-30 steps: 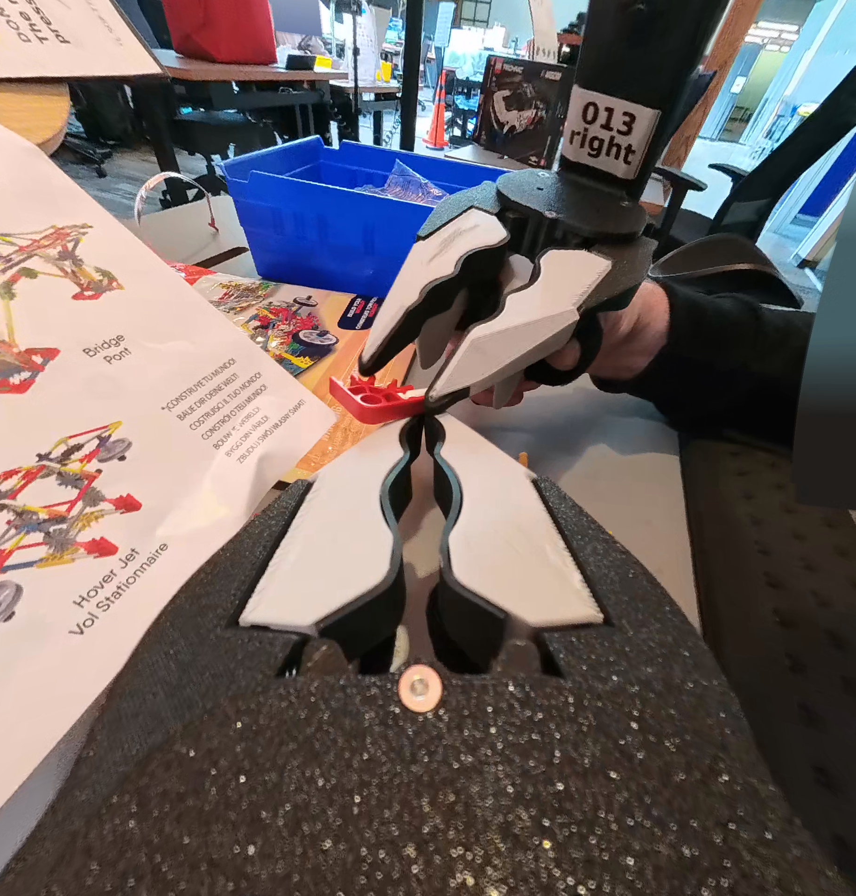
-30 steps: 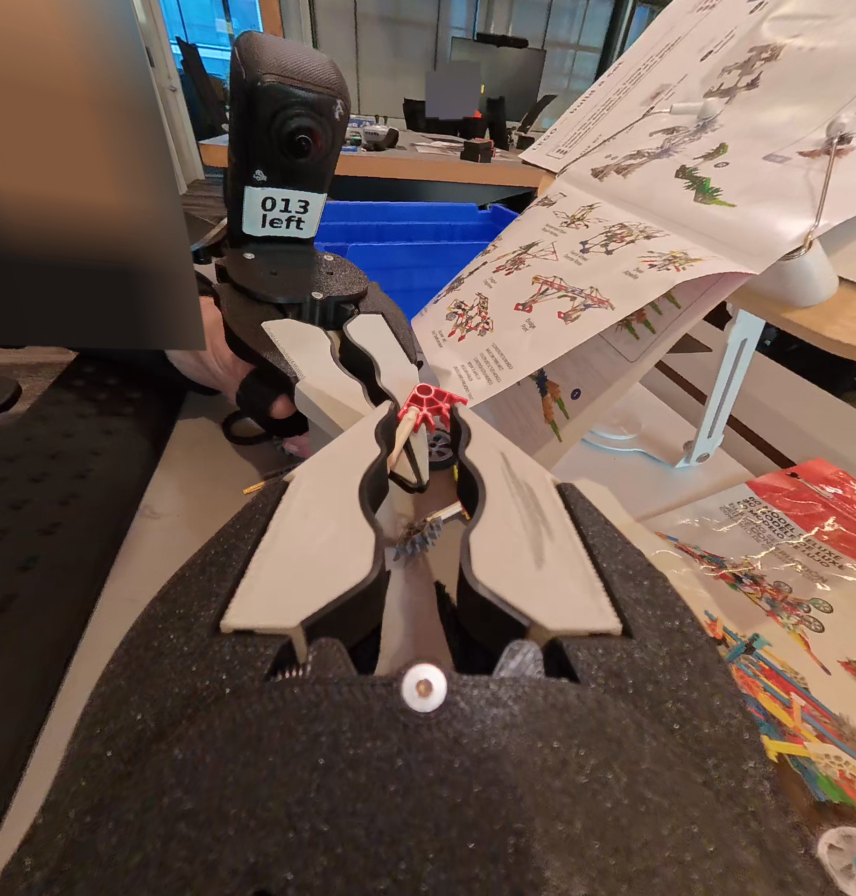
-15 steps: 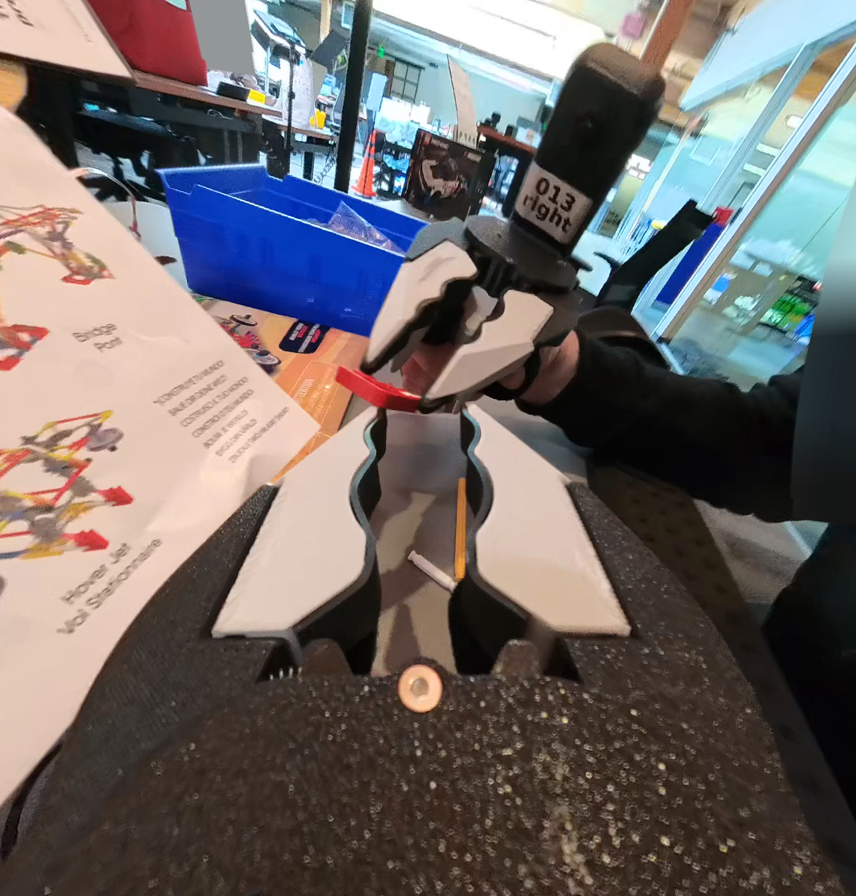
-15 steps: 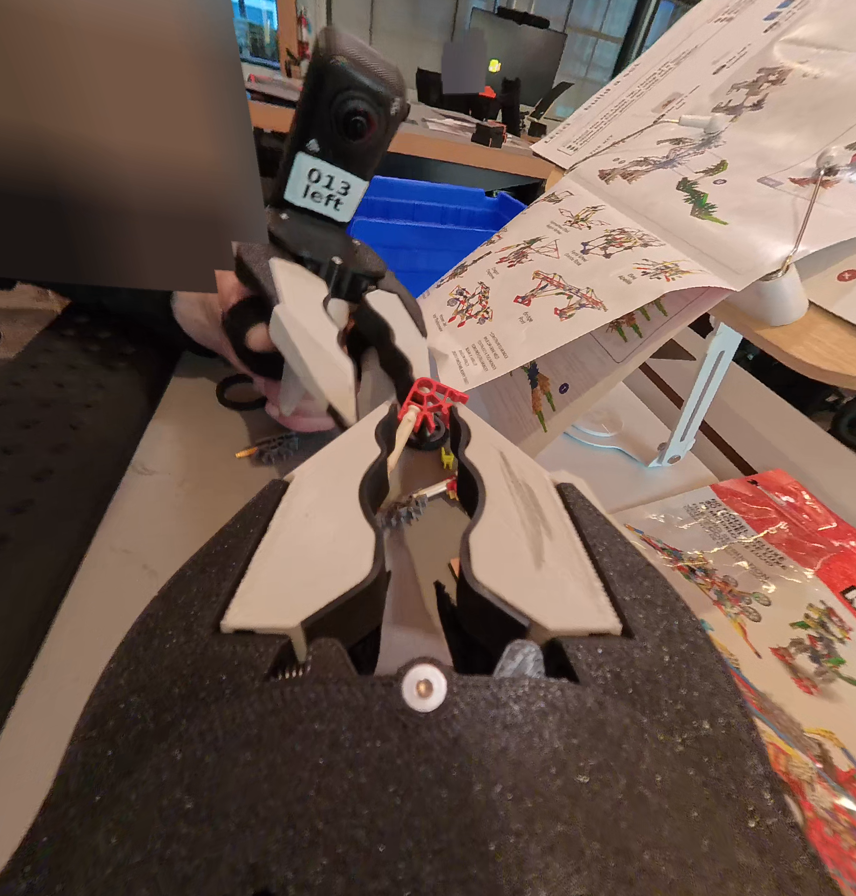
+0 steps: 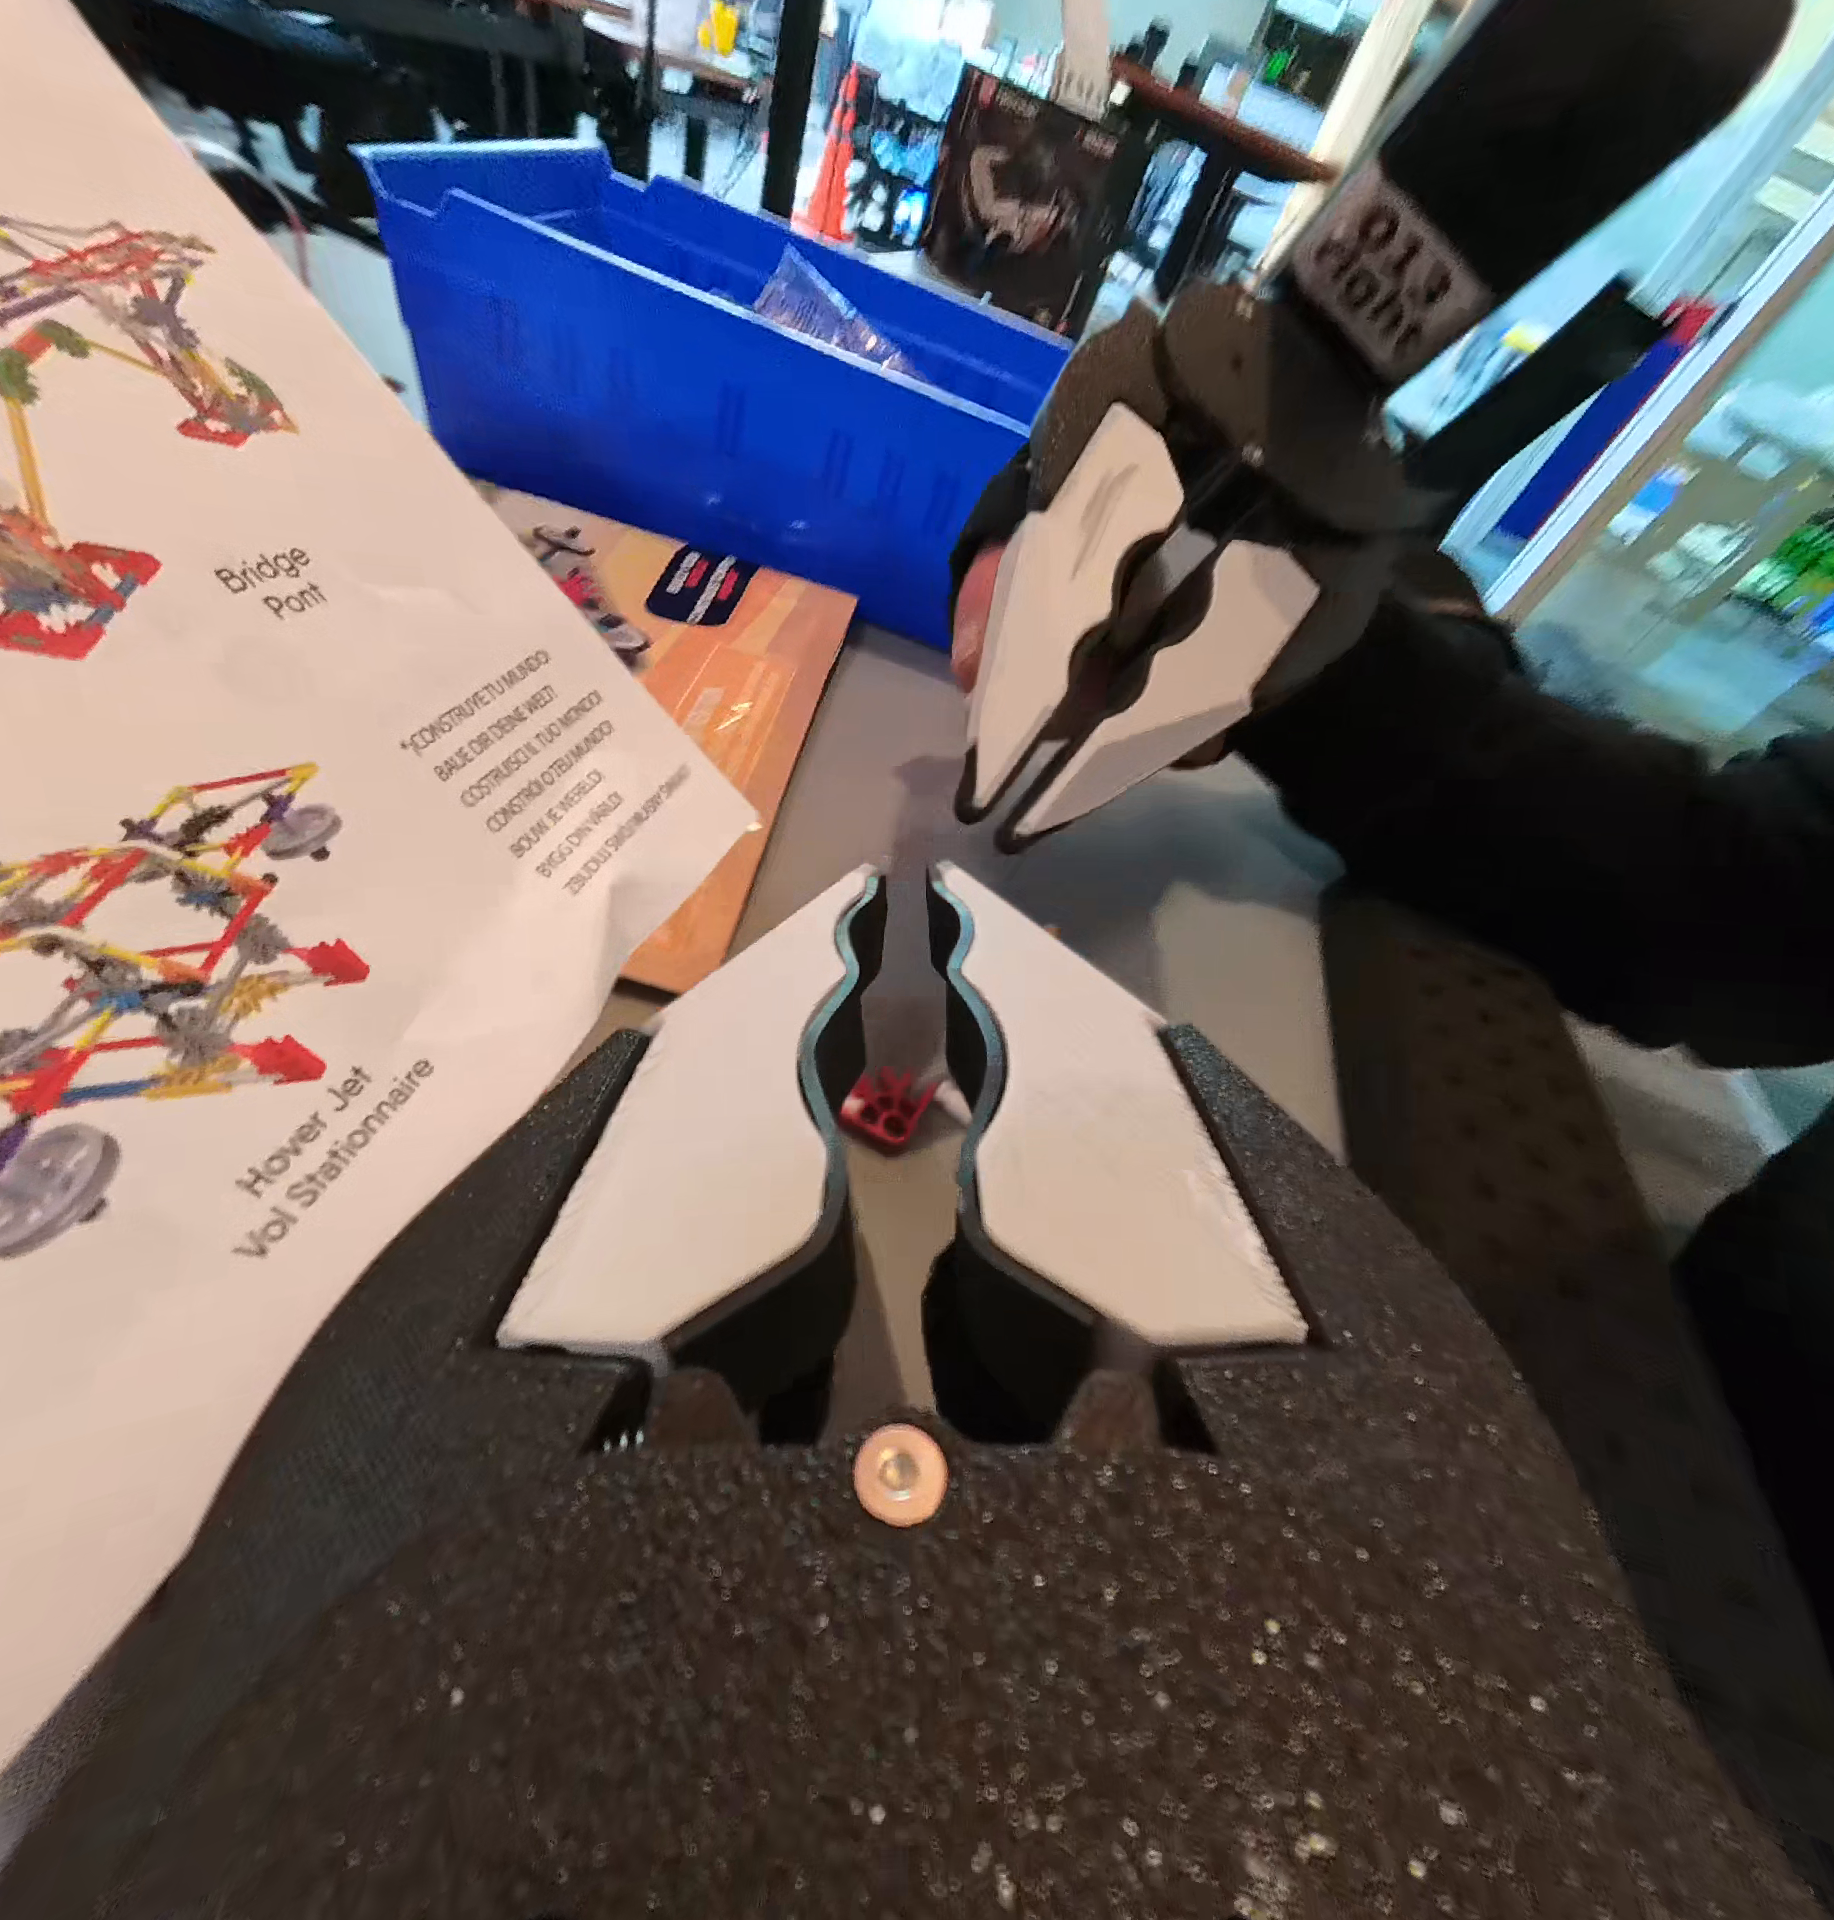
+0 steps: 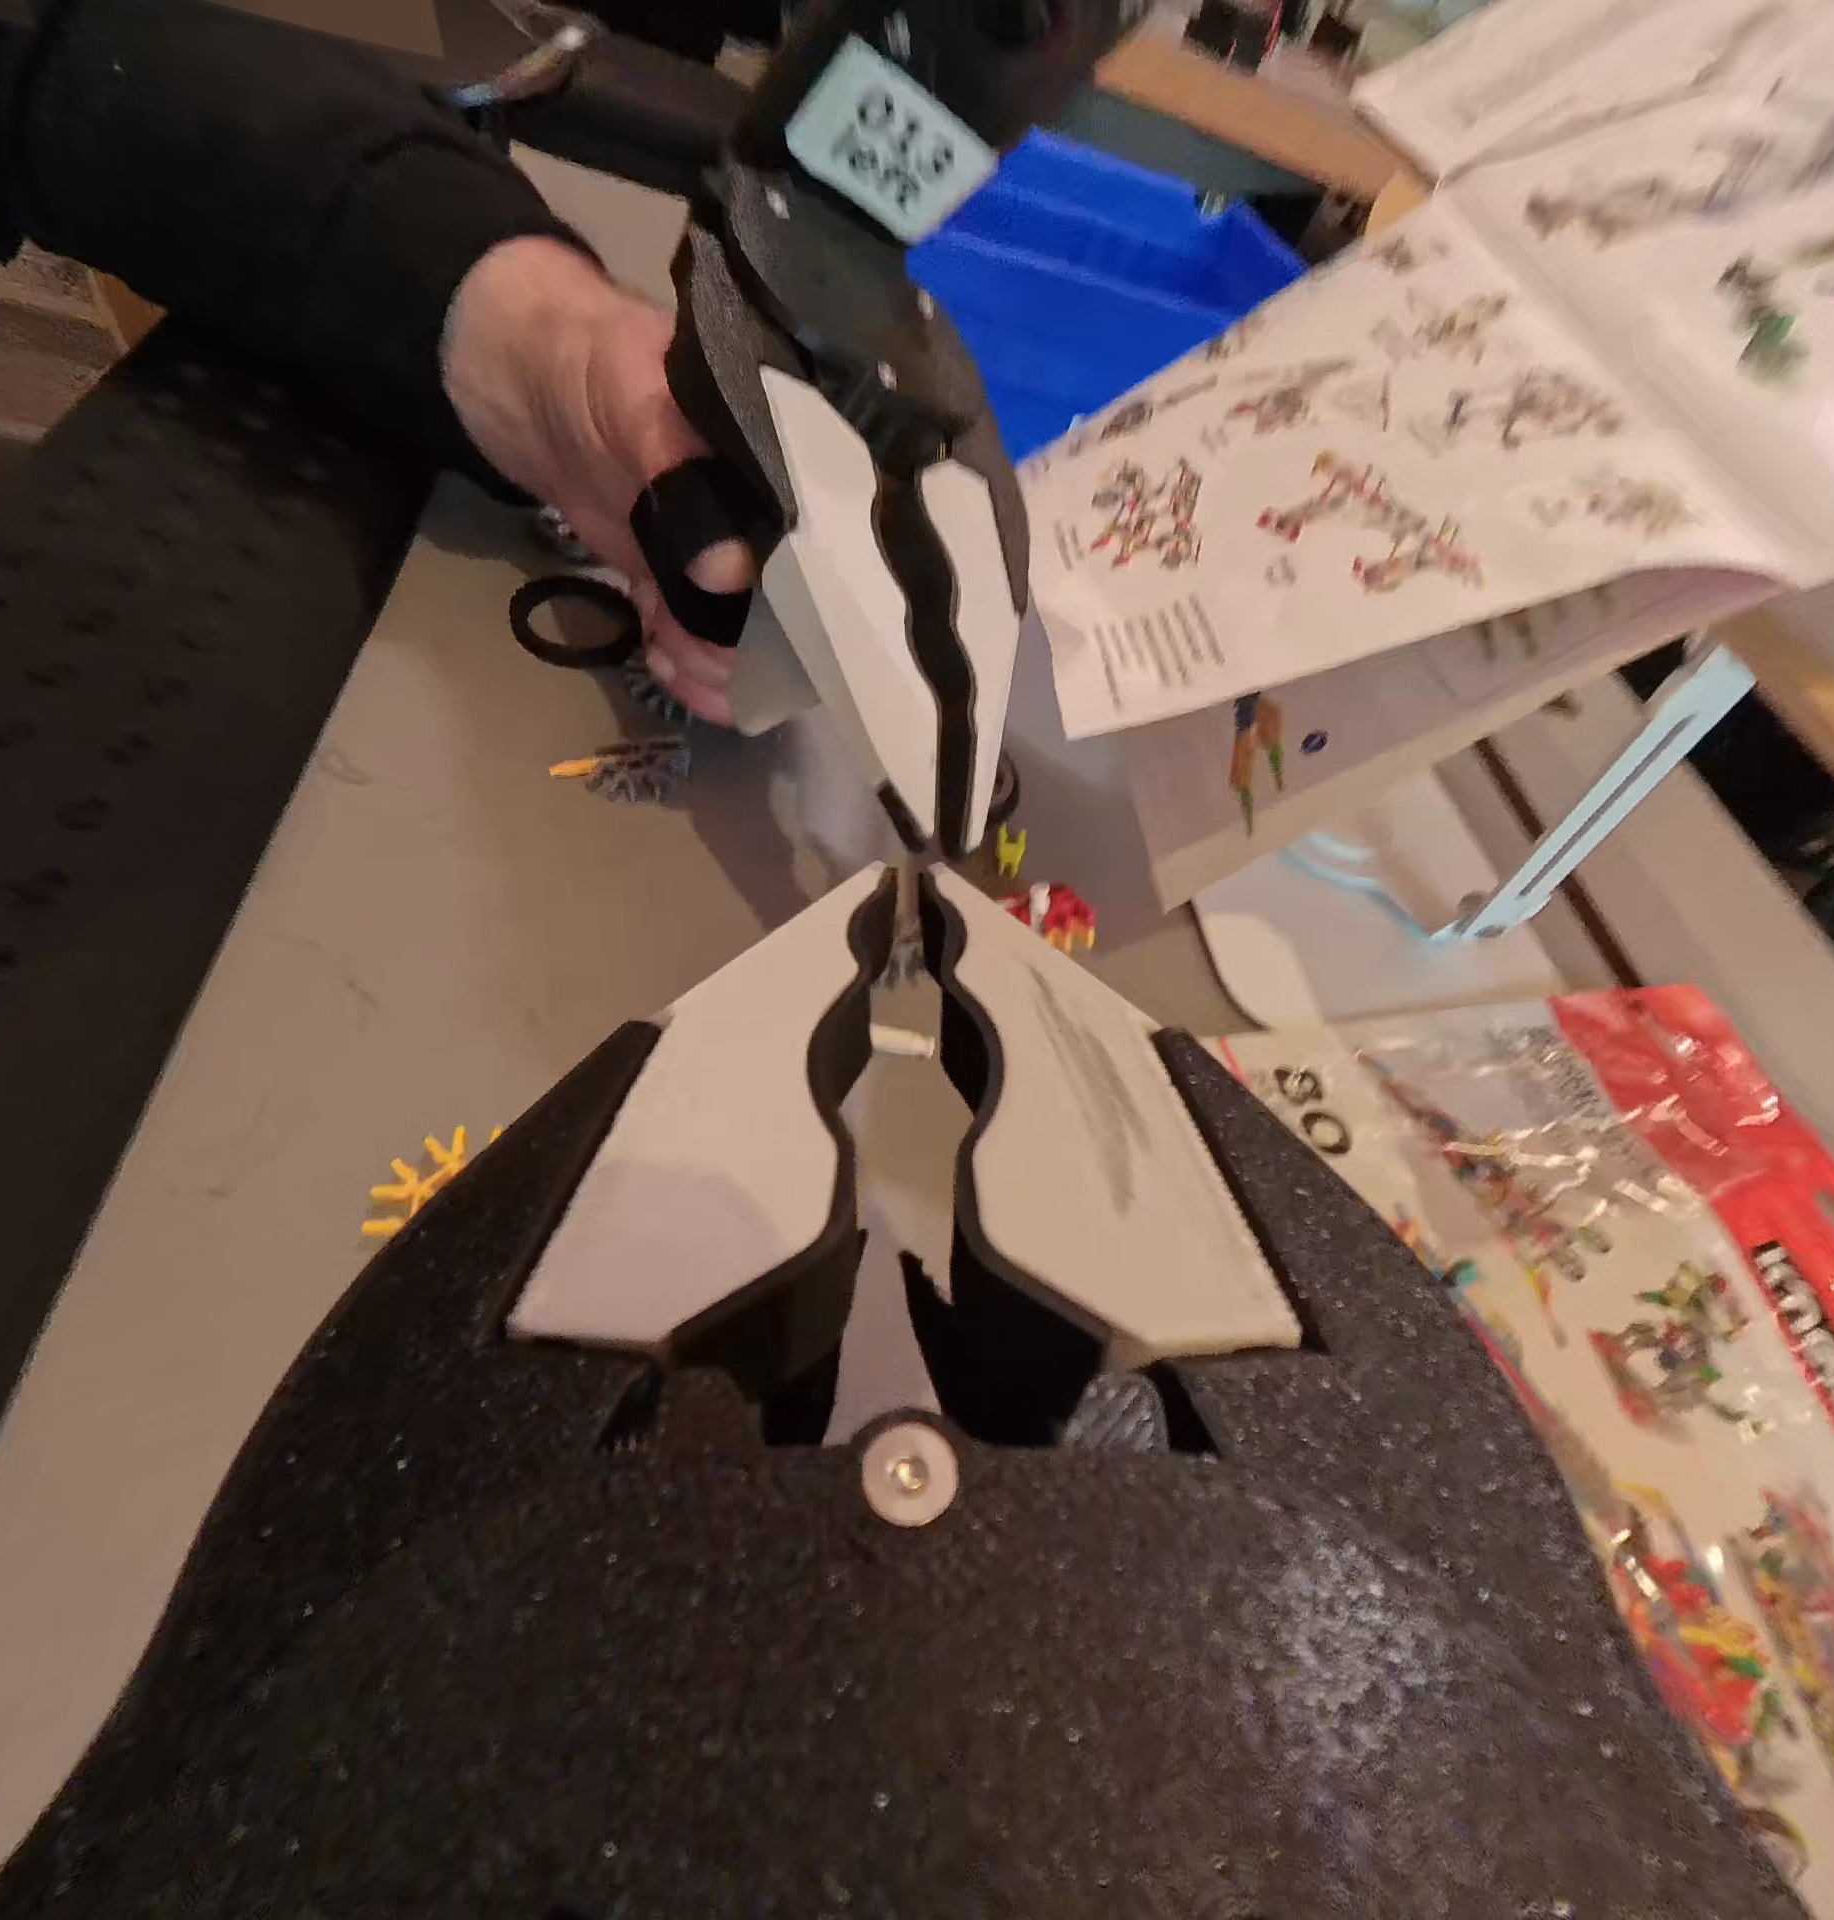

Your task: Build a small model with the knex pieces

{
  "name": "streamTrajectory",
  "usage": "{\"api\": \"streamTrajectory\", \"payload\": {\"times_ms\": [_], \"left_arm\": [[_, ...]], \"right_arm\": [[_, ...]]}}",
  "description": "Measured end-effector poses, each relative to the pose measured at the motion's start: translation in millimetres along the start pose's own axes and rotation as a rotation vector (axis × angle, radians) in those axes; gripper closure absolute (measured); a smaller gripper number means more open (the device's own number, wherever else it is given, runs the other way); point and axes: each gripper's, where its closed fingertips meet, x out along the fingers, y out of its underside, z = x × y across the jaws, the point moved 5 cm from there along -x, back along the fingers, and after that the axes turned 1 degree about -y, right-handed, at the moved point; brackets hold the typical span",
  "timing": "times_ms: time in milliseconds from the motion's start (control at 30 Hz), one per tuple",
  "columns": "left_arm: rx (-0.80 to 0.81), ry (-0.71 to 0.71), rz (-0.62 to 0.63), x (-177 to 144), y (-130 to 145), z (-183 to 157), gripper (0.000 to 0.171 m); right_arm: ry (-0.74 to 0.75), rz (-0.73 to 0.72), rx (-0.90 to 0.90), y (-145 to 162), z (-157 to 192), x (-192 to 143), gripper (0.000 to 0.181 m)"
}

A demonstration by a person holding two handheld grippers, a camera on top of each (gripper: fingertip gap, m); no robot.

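Note:
My left gripper is shut, with only a thin slit at the tips and nothing visible between them. A red connector lies on the grey table under its fingers. My right gripper is also shut and empty. In the right wrist view the red connector, with a short white rod on it, lies just right of the right gripper's tips. The two grippers point at each other, tips almost touching, low over the table. The right gripper shows in the left wrist view, and the left gripper in the right wrist view.
A blue bin stands behind. An instruction sheet hangs at one side. A printed parts bag lies nearby. A loose white rod, a yellow connector, a grey connector and a black ring lie about. A dark mat borders the table. The tips of both grippers are at nearly the same place. The red connector is about 8 cm from my left fingertips.
The red connector has left my right gripper and now lies on the table. Both grippers have tilted down toward the table and closed. The left was open half a second ago.

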Motion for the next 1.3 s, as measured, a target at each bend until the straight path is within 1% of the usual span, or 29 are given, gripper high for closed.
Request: {"api": "streamTrajectory", "payload": {"times_ms": [67, 167, 200, 267, 333, 400, 433, 533, 567, 667, 767, 833, 900, 933, 1000, 1067, 1133, 1233, 1300], "left_arm": [[0.067, -0.055, 0.062, -2, 3, 4, 0.165], [0.186, -0.098, 0.153, -5, 10, 5, 0.163], [0.221, -0.134, 0.185, -5, 12, 8, 0.162], [0.262, -0.181, 0.234, -5, 17, 13, 0.162], [0.278, -0.185, 0.272, -4, 22, 14, 0.162], [0.292, -0.197, 0.308, -4, 26, 16, 0.162], [0.298, -0.189, 0.331, -3, 29, 15, 0.162], [0.326, -0.193, 0.384, -1, 37, 15, 0.163], [0.338, -0.19, 0.401, -1, 39, 14, 0.163], [0.369, -0.198, 0.43, 0, 43, 14, 0.16], [0.362, -0.187, 0.432, 1, 44, 12, 0.158], [0.354, -0.17, 0.411, 2, 42, 9, 0.151], [0.354, -0.118, 0.379, 2, 38, 2, 0.144], [0.382, -0.1, 0.35, 2, 35, -3, 0.141], [0.467, -0.136, 0.31, 1, 27, -7, 0.134], [0.625, -0.19, 0.277, 1, 22, -13, 0.133], [0.75, -0.241, 0.286, 4, 22, -17, 0.133], [0.918, -0.332, 0.28, 7, 22, -20, 0.142], [0.972, -0.353, 0.27, 9, 22, -21, 0.153]], "right_arm": [[-0.001, 0.074, 0.047, 12, -4, 1, 0.168], [-0.088, 0.205, 0.133, 31, 5, 9, 0.141], [-0.089, 0.252, 0.135, 38, 6, 13, 0.138], [-0.113, 0.336, 0.131, 49, 13, 22, 0.138], [-0.128, 0.386, 0.128, 55, 19, 31, 0.139], [-0.149, 0.412, 0.143, 58, 24, 39, 0.148], [-0.162, 0.409, 0.153, 57, 26, 42, 0.154], [-0.171, 0.405, 0.177, 56, 27, 45, 0.156], [-0.172, 0.405, 0.176, 56, 27, 45, 0.16], [-0.163, 0.407, 0.153, 56, 26, 44, 0.161], [-0.156, 0.388, 0.143, 53, 24, 41, 0.161], [-0.14, 0.37, 0.125, 49, 22, 38, 0.161], [-0.119, 0.342, 0.106, 44, 18, 34, 0.161], [-0.102, 0.329, 0.109, 42, 15, 33, 0.161], [-0.085, 0.3, 0.129, 39, 10, 29, 0.161], [-0.074, 0.266, 0.166, 36, 5, 26, 0.161], [-0.09, 0.213, 0.21, 30, 4, 24, 0.161], [-0.115, 0.152, 0.263, 23, 4, 23, 0.161], [-0.121, 0.115, 0.29, 19, 3, 22, 0.161]]}}
